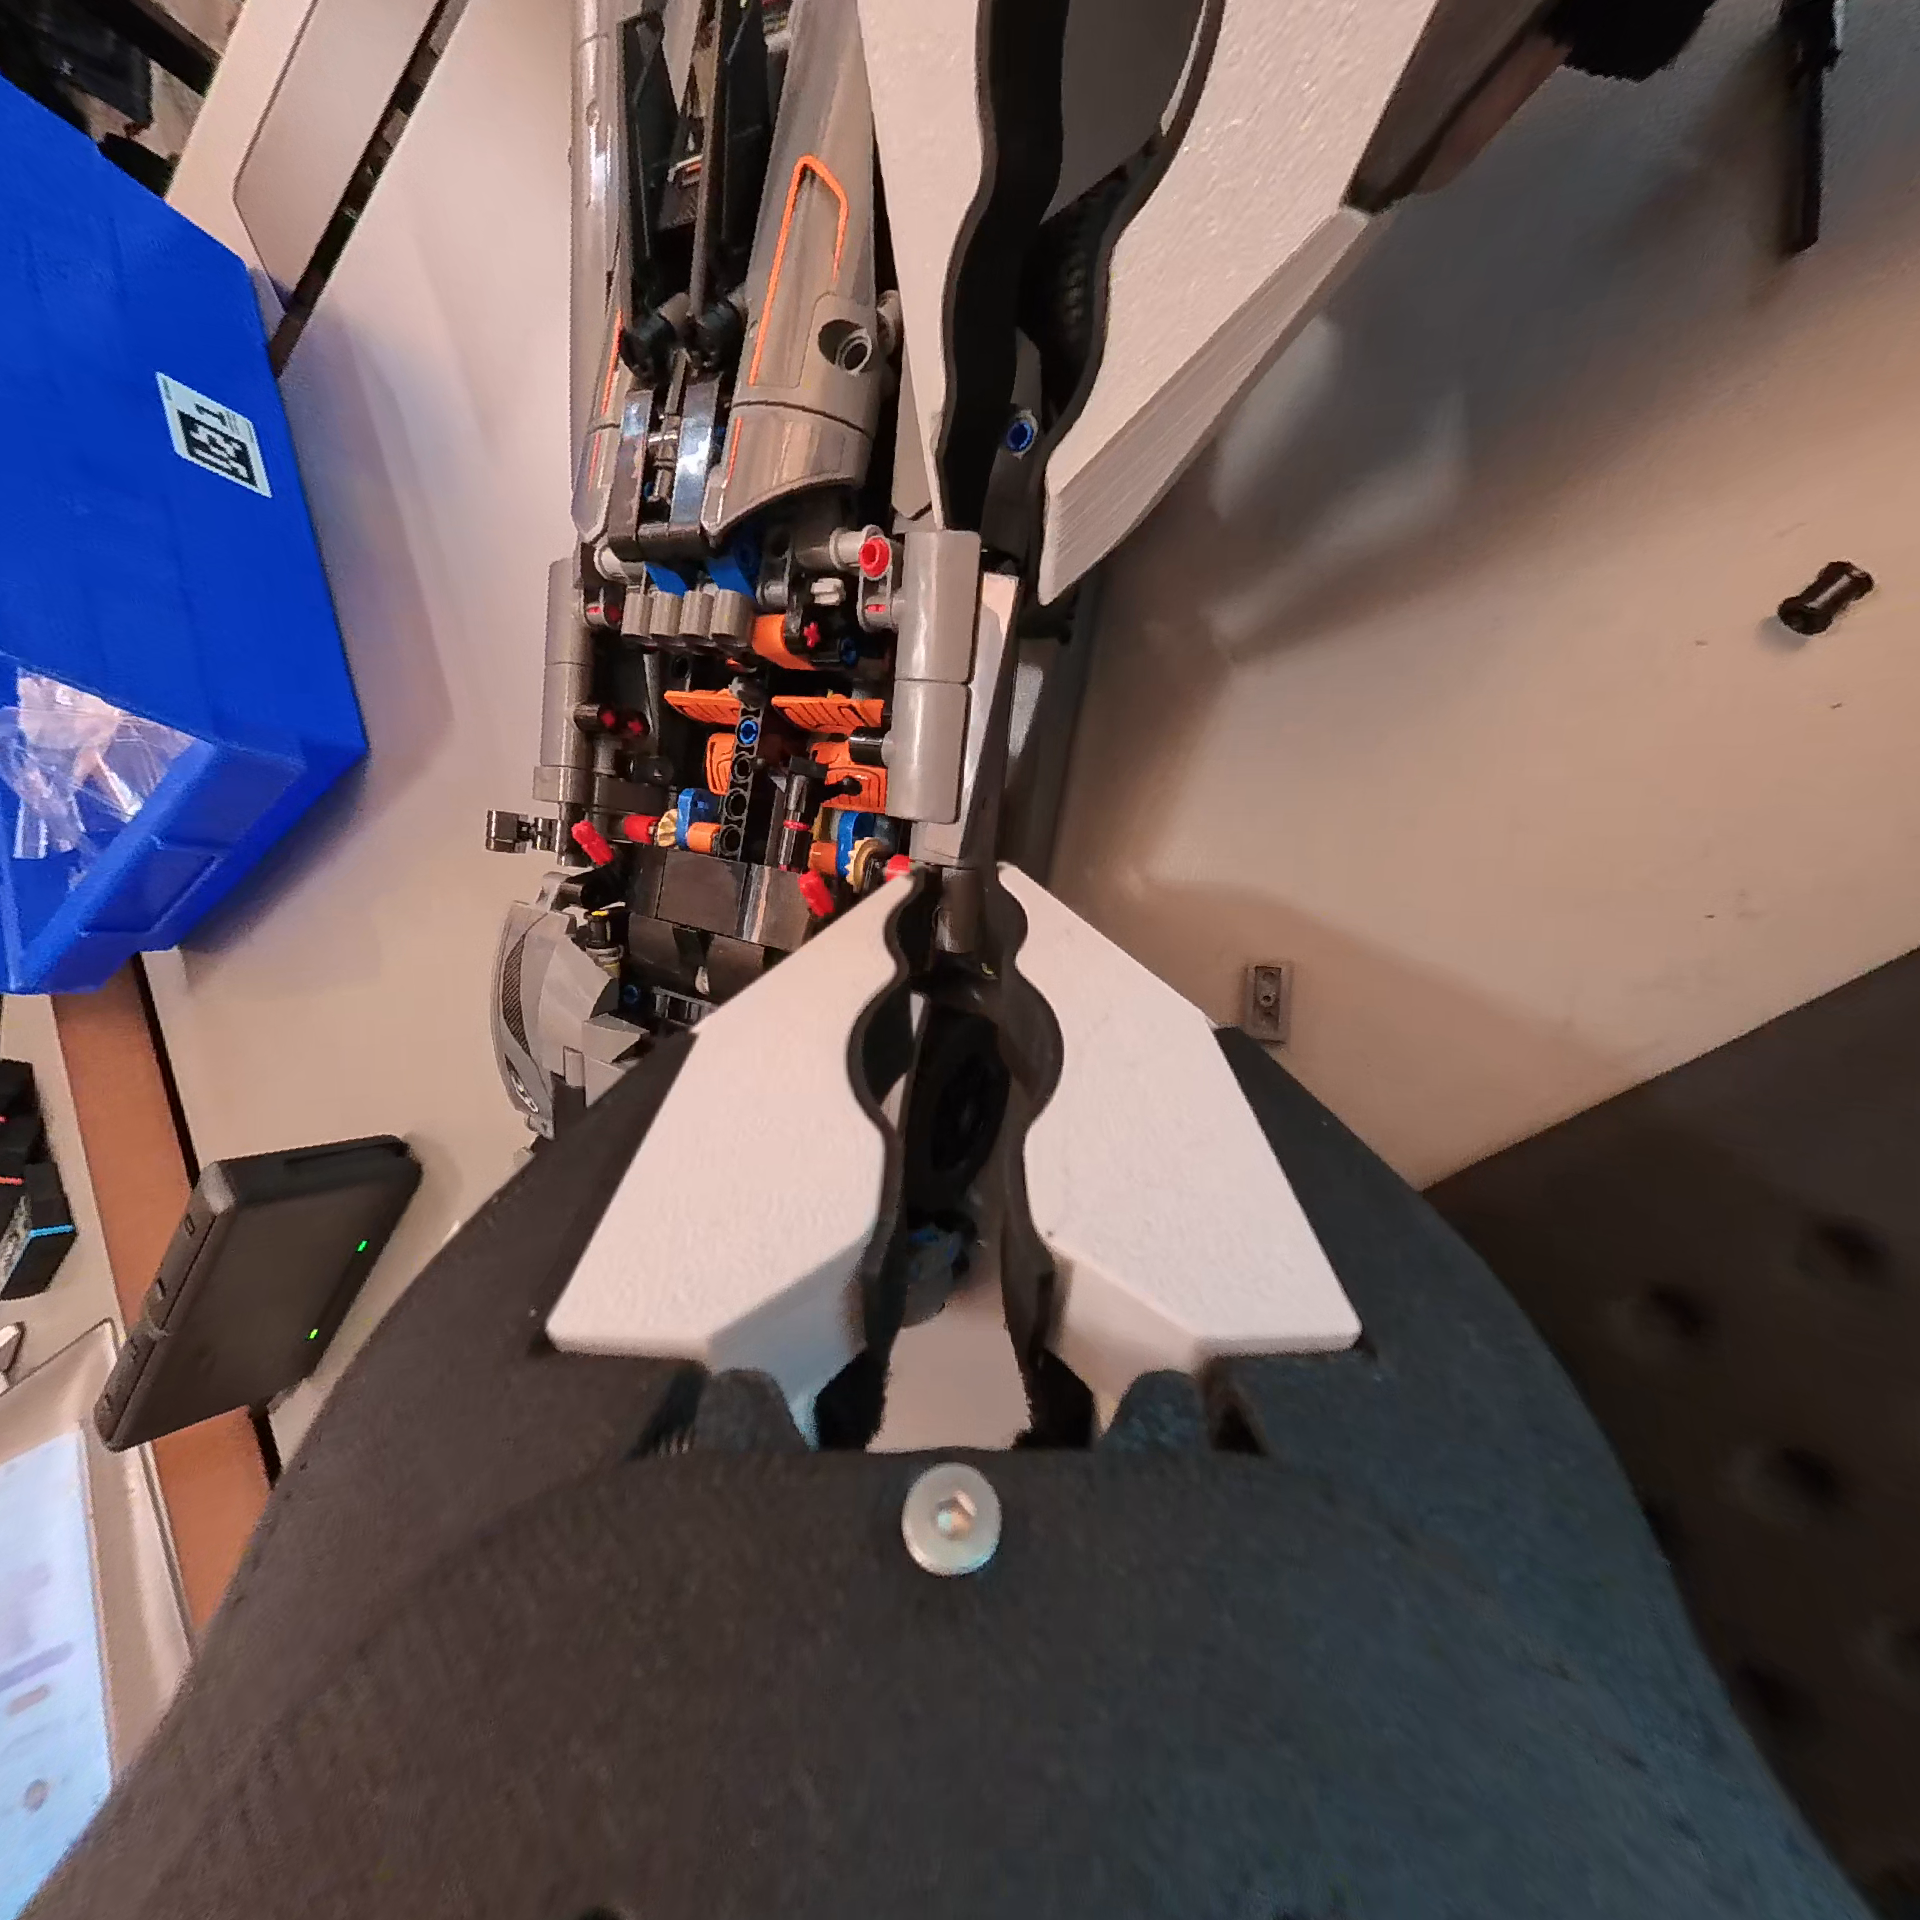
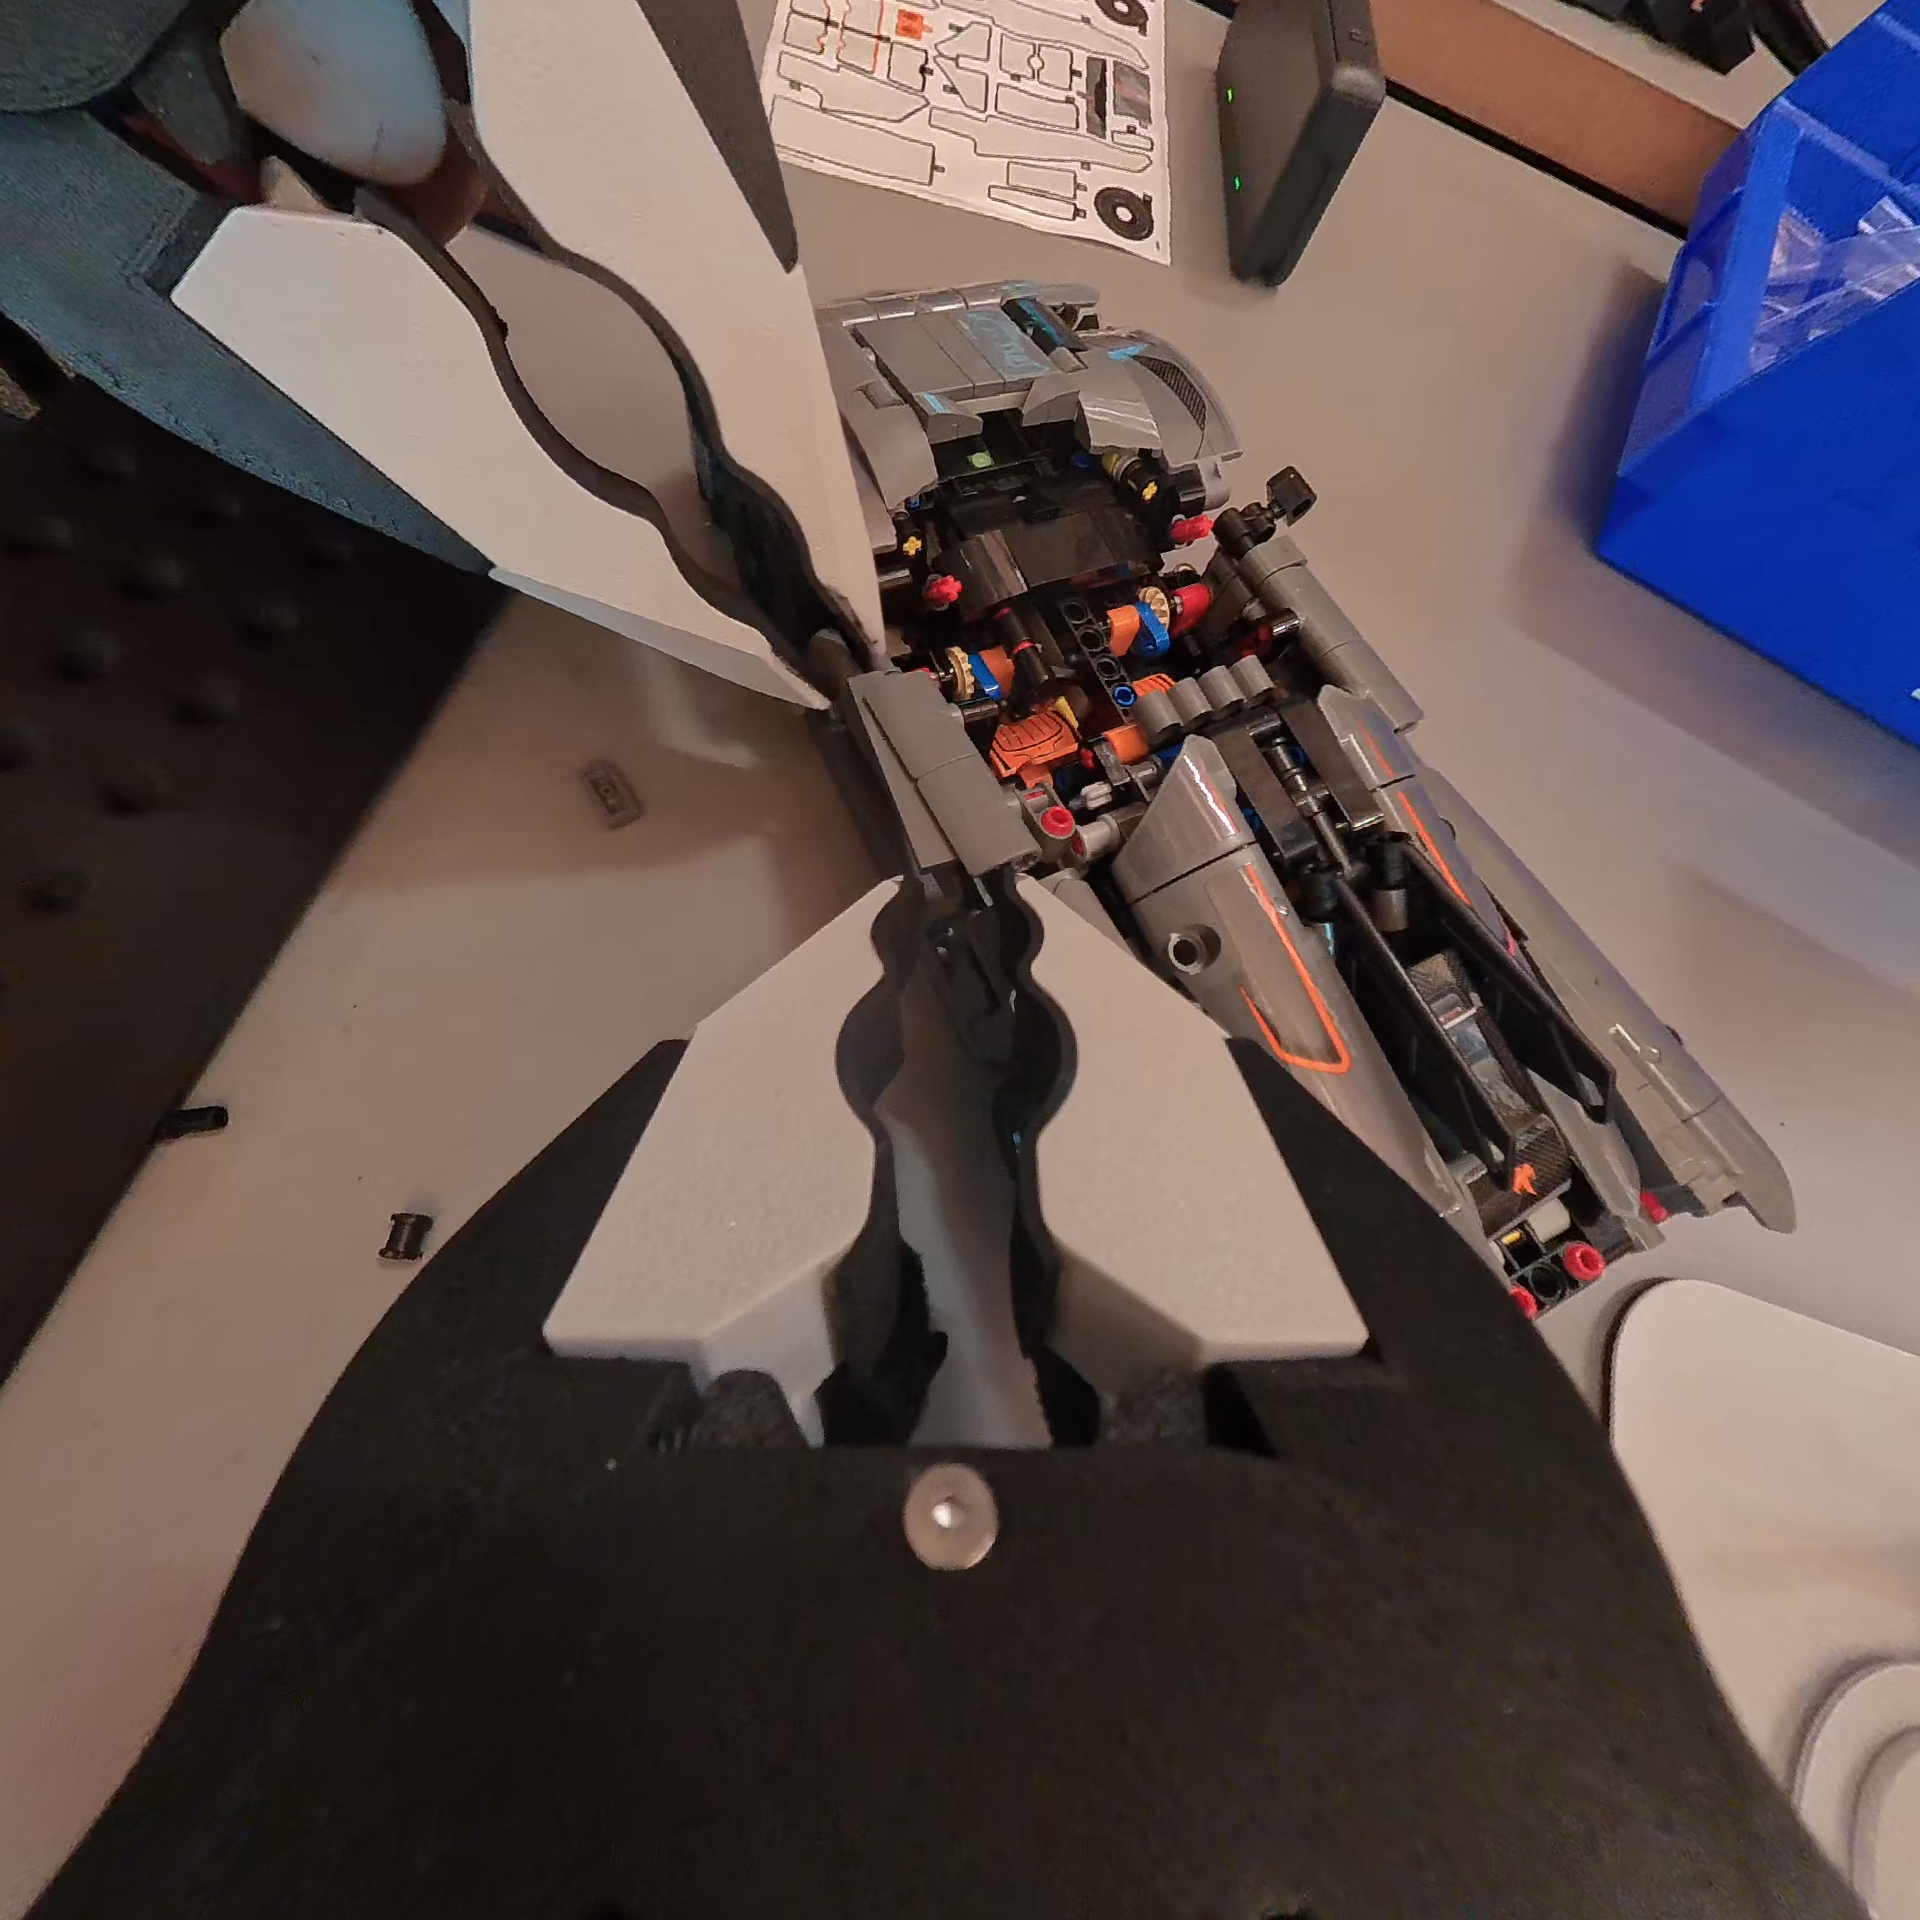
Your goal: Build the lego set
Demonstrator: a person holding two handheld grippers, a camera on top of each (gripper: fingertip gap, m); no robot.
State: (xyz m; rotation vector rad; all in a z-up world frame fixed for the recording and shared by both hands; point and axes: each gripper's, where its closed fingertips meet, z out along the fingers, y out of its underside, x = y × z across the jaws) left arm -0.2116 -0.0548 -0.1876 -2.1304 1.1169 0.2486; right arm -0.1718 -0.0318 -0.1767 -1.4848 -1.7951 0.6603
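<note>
A grey, black and orange lego car (image 1: 727,675) lies on the pale table, its inner gears and pins exposed. My left gripper (image 1: 956,883) is shut on the car's side edge near its front. My right gripper (image 1: 987,540) shows farther up the same side, shut on it as well. In the right wrist view the car (image 2: 1143,727) runs diagonally. My right gripper (image 2: 961,883) is shut on a dark part under a grey side panel (image 2: 935,769). My left gripper (image 2: 842,665) grips the same side nearer the nose.
A blue bin (image 1: 156,623) (image 2: 1787,468) stands beside the car. A black device (image 1: 260,1278) (image 2: 1299,135) and a sticker sheet (image 2: 977,114) lie past the nose. Loose on the table: a grey plate (image 1: 1268,1000) (image 2: 613,795) and black pins (image 1: 1823,597) (image 2: 407,1234). A dark studded mat (image 2: 156,727) borders the table. The tips of one gripper are about 5 centimetres away from the tips of the other.
</note>
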